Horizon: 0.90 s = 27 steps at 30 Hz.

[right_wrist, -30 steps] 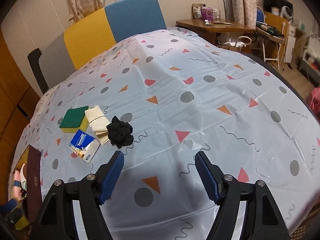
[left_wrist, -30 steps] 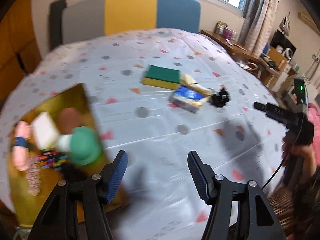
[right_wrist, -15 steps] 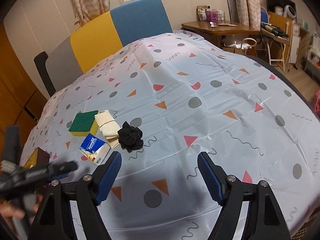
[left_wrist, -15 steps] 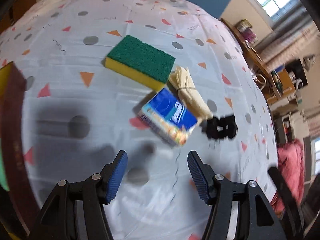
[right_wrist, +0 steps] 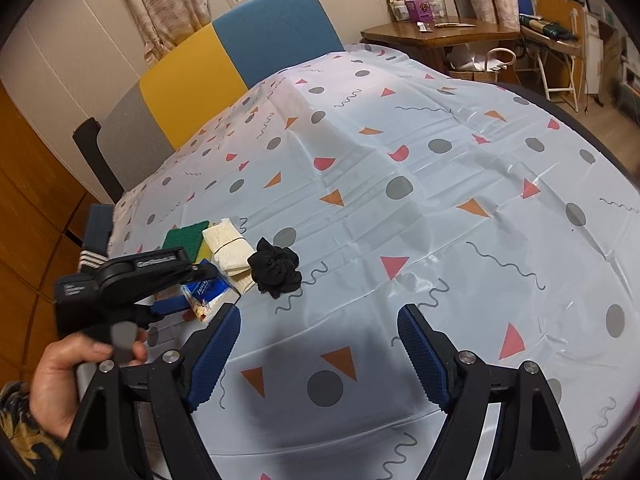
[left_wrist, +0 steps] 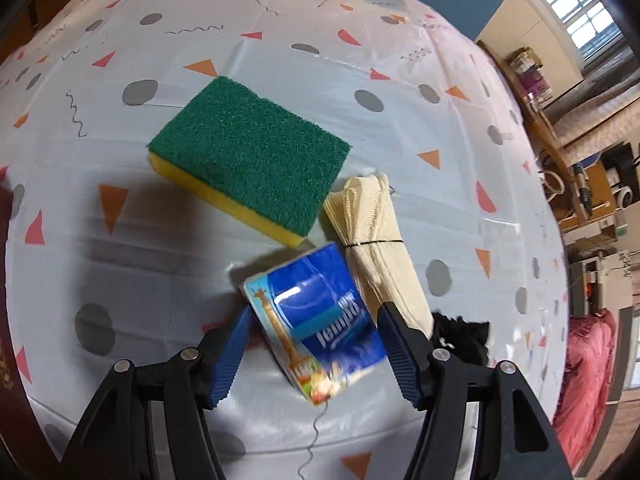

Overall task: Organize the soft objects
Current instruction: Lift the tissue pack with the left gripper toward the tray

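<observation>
A blue tissue pack [left_wrist: 316,328] lies on the patterned tablecloth. My left gripper [left_wrist: 314,350] is open with its fingers on either side of the pack, not closed on it. A green and yellow sponge [left_wrist: 248,156] lies just beyond, a rolled cream cloth [left_wrist: 376,244] to the right, and a black scrunchie [left_wrist: 460,336] beside the right finger. In the right wrist view the pack [right_wrist: 206,294], sponge [right_wrist: 186,238], cloth [right_wrist: 228,246] and scrunchie [right_wrist: 276,268] sit at the left, with the left gripper [right_wrist: 188,286] over the pack. My right gripper [right_wrist: 318,354] is open and empty above the cloth.
A dark box edge [left_wrist: 6,320] shows at the far left. A yellow, blue and grey chair [right_wrist: 224,60] stands behind the table. A wooden side table [right_wrist: 444,34] with clutter stands at the back right.
My left gripper has moved away from the box and down over the tissue pack, which now lies between its fingers. The right gripper has shifted only slightly.
</observation>
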Available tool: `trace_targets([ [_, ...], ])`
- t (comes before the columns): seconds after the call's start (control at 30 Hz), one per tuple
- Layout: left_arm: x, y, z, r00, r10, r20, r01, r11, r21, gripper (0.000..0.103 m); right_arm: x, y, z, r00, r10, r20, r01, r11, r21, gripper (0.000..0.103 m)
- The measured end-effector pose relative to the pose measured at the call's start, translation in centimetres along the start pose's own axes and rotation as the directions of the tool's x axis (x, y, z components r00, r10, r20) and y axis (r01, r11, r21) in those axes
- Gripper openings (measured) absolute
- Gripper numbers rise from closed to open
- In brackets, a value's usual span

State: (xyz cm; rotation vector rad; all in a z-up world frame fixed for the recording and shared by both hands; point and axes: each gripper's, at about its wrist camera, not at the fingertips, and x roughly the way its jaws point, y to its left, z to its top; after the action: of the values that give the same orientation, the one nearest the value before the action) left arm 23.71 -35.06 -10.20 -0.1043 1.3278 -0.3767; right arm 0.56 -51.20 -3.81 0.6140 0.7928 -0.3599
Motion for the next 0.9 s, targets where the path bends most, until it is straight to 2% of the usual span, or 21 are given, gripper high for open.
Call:
trace_targets([
  [0.13,0.8,-0.8,-0.1,0.999,0.046,0.006,-0.046,0.995,0.093,0.073,0.2,-0.2,0.0,1.000,-0.004,-0.003,0.004,1.000,0.008,0.082],
  [0.23,0.3,-0.8,-1.0,1.000,0.023,0.020,-0.025,0.991,0.132,0.063,0.3,-0.2,0.0,1.000,-0.013,-0.005,0.013,1.000,0.003,0.082],
  [0.37,-0.7,-0.1,-2.7,0.999,0.013,0.033,-0.020,0.982,0.190,0.058,0.4,-0.4,-0.1,1.000,-0.026,-0.007,0.026,1.000,0.005,0.082],
  [0.53,-3.0,1.3,-6.9,0.997,0.031,0.076,-0.052,0.955,0.291,0.057,0.7,-0.5,-0.1,0.999,-0.049,-0.011,0.049,0.999,0.001,0.082],
  [0.63,-4.6,1.6,-10.0,0.983,0.073,0.167,-0.131,0.917,0.376,0.056,1.0,-0.4,-0.3,0.997,-0.068,-0.020,0.068,0.998,-0.015,0.082],
  [0.73,-5.6,2.3,-13.0,0.965,0.083,0.248,-0.183,0.892,0.412,0.056,1.5,-0.1,-0.6,0.996,-0.082,-0.035,0.081,0.996,-0.041,0.082],
  [0.8,-5.8,2.6,-14.8,0.949,0.079,0.306,-0.210,0.881,0.423,0.056,1.7,0.3,-0.8,0.995,-0.091,-0.042,0.088,0.994,-0.062,0.082],
  [0.9,-5.9,3.1,-16.3,0.928,0.040,0.370,-0.212,0.874,0.437,0.056,1.9,0.8,-1.1,0.994,-0.105,-0.040,0.101,0.990,-0.098,0.082],
])
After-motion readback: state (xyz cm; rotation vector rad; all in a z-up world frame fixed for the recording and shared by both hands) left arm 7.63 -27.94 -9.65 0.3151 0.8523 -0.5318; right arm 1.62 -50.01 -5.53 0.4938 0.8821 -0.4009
